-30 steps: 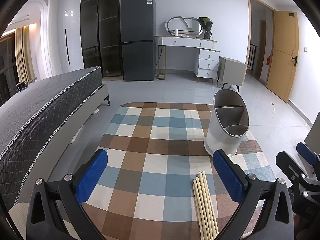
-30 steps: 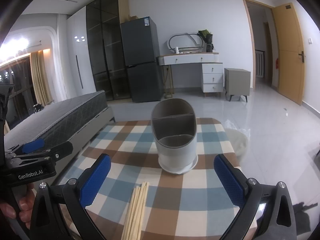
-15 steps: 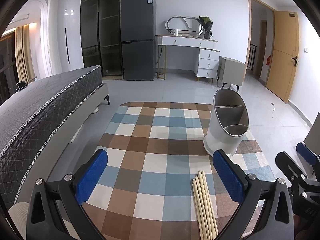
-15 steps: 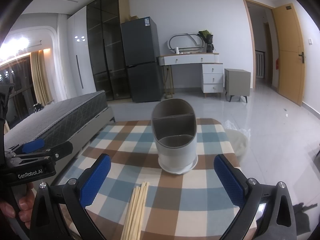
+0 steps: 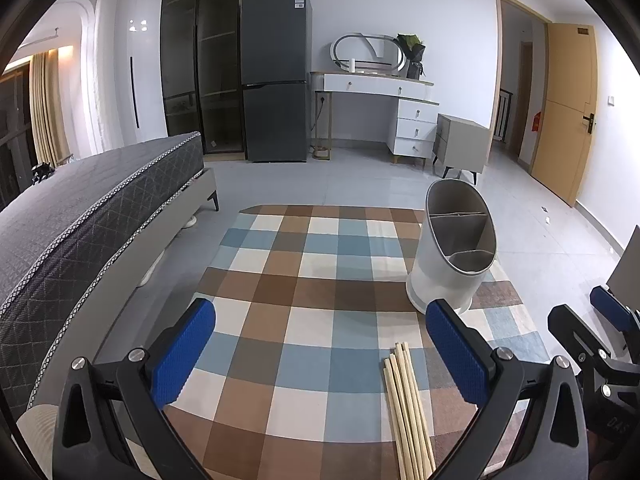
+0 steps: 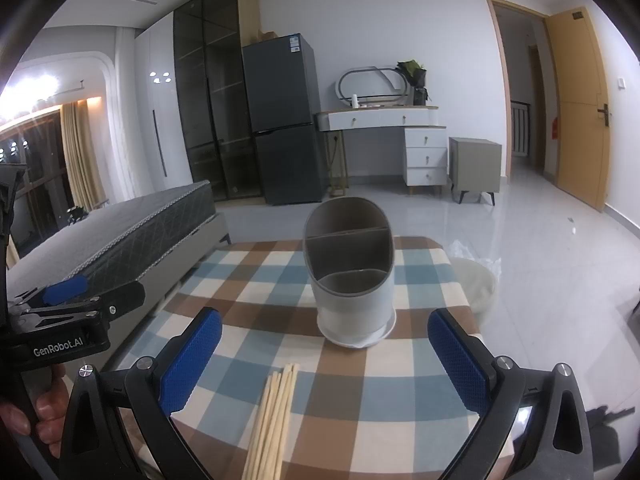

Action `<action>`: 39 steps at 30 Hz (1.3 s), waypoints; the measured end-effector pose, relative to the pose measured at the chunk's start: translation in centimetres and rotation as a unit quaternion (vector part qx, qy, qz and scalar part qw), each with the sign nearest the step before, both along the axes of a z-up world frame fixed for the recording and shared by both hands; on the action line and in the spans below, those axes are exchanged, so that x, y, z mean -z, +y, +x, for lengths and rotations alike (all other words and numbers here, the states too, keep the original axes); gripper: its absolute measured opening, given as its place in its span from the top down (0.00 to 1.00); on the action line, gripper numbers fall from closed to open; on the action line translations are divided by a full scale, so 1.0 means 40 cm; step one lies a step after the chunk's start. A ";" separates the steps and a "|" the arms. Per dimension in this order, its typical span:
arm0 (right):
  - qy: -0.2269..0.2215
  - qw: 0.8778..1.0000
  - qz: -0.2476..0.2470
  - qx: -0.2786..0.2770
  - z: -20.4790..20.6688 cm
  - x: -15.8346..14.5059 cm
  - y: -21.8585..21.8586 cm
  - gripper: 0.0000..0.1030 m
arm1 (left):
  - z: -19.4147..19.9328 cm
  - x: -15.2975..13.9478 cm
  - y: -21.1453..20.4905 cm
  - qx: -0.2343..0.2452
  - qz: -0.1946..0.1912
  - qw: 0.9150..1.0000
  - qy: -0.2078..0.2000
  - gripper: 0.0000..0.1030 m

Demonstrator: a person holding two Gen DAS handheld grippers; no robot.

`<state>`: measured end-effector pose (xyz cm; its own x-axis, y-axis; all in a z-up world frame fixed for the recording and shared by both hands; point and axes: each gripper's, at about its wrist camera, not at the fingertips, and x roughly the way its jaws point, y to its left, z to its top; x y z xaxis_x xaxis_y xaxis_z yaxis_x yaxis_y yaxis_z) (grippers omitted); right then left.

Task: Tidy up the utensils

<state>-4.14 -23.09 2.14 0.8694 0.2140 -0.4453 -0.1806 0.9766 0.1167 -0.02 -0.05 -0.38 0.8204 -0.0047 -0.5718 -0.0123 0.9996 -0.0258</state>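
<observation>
Chopsticks (image 6: 272,412) lie in a loose bundle on the checked tablecloth (image 5: 312,340), just in front of the oval divided utensil holder (image 6: 350,268), tips toward it. Holder stands upright, compartments empty. Right gripper (image 6: 324,364) hovers above the bundle, jaws spread wide, holding nothing; left gripper (image 5: 320,348) likewise agape beside it. Sticks look light, stiff, smooth, likely to roll or scatter. Best pinched mid-length, across the whole bundle.

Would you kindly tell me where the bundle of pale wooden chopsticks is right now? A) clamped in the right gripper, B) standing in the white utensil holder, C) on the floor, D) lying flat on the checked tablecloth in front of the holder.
D: the bundle of pale wooden chopsticks lies flat on the checked tablecloth, short of the empty white utensil holder, and both grippers are open.
</observation>
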 end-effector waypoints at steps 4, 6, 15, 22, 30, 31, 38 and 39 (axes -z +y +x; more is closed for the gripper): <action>0.000 1.000 -0.001 0.000 0.000 0.000 0.000 0.00 | 0.000 -0.001 0.001 0.000 -0.001 1.000 0.000 0.01; 0.000 1.000 -0.003 0.002 0.000 0.000 0.000 0.00 | 0.000 -0.001 0.001 0.000 0.000 1.000 0.000 0.01; 0.000 1.000 -0.002 0.002 0.000 0.000 0.001 0.00 | -0.001 -0.003 0.002 0.000 -0.002 1.000 0.002 0.01; 0.006 1.000 -0.001 -0.009 0.000 0.004 0.007 0.00 | 0.000 -0.001 0.004 0.000 -0.002 1.000 0.005 0.01; 0.061 0.998 0.013 -0.029 0.039 0.038 0.021 0.00 | 0.016 0.024 0.032 0.005 -0.020 0.999 0.040 0.01; 0.076 0.997 0.010 -0.032 0.052 0.049 0.027 0.01 | 0.020 0.029 0.039 0.002 -0.022 0.999 0.044 0.01; 0.197 0.978 -0.017 -0.071 0.152 0.162 0.083 0.17 | 0.068 0.093 0.114 -0.035 -0.029 0.994 0.101 0.01; 0.211 0.974 -0.025 -0.073 0.163 0.176 0.092 0.22 | 0.076 0.104 0.128 -0.041 -0.035 0.992 0.113 0.01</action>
